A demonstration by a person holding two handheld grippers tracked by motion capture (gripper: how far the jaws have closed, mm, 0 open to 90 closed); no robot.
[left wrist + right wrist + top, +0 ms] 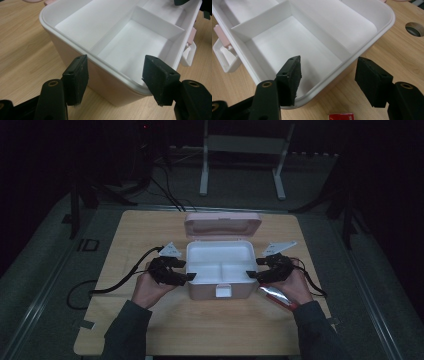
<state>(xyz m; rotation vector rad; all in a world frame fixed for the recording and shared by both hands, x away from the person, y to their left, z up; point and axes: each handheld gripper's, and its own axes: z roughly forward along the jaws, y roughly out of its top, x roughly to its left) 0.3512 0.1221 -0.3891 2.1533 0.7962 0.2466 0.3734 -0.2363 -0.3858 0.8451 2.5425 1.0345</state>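
Pink box straddled at both ends, fingers spread and gripping nothing

Pink-walled with a white inner tray, the box (pixel 220 275) sits near the middle of the table (pixel 130 330), its lid (pixel 223 224) thrown back and lying flat behind it. The tray is bare: one long compartment at the rear, two smaller ones at the front, split by a divider (pixel 160 22). A white latch (pixel 223 291) hangs at the front wall.

Left gripper (pixel 172 270) stands at the box's left end. In the left gripper view its fingers (pixel 76 78) are spread, one outside the wall and one over the tray, so the rim (pixel 110 68) runs between them. No pad appears to press on the plastic.

Right gripper (pixel 267 268) mirrors this at the right end. Its fingers (pixel 289 78) are likewise apart, one above the front right compartment and the other over bare table, with the rim (pixel 329 80) between.

Judgement: the symmetrical placement suits a two-point hold on opposite walls, to steady or lift the box level. Neither hold is made yet.

A red packet (pixel 342 116) lies on the table just beside the right hand (pixel 295 287), apart from the box. It may be meant for a compartment; that cannot be confirmed
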